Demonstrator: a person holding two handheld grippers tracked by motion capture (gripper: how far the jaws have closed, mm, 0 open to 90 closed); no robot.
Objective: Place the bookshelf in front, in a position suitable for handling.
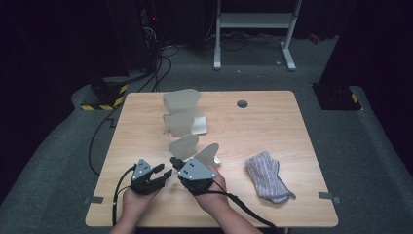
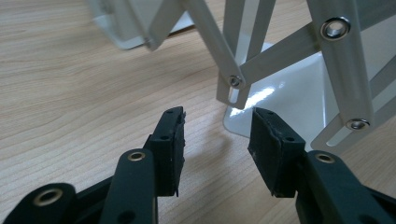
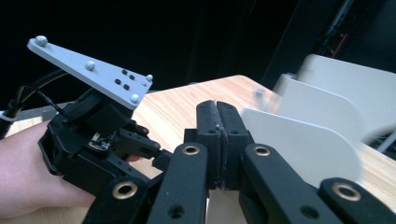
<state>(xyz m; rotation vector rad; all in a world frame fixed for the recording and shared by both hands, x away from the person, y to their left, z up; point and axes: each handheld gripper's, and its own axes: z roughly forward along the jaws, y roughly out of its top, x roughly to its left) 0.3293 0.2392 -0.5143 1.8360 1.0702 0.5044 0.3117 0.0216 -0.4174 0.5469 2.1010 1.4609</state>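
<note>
Tongs at the near table (image 1: 272, 126) edge, both just before the white folding metal rack with rounded panels and scissor-linked bars (image 1: 187, 119). Left tongs (image 1: 163, 171) parted halfway, nothing between the pads, pointing at the rack's nearest foot. Right tongs (image 3: 218, 140) pressed shut on nothing, beside a rounded panel; grey knitted sock (image 1: 267, 176) well apart, to the right.

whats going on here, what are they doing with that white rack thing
A person holds a gripper in each hand at the near edge of a wooden table. Both are at the near end of a white folding rack of upright plates joined by scissor links. The right gripper is shut, beside a plate; nothing shows between its pads. The left gripper is open, aimed at the rack's links. A grey sock lies apart, to the right.
</note>
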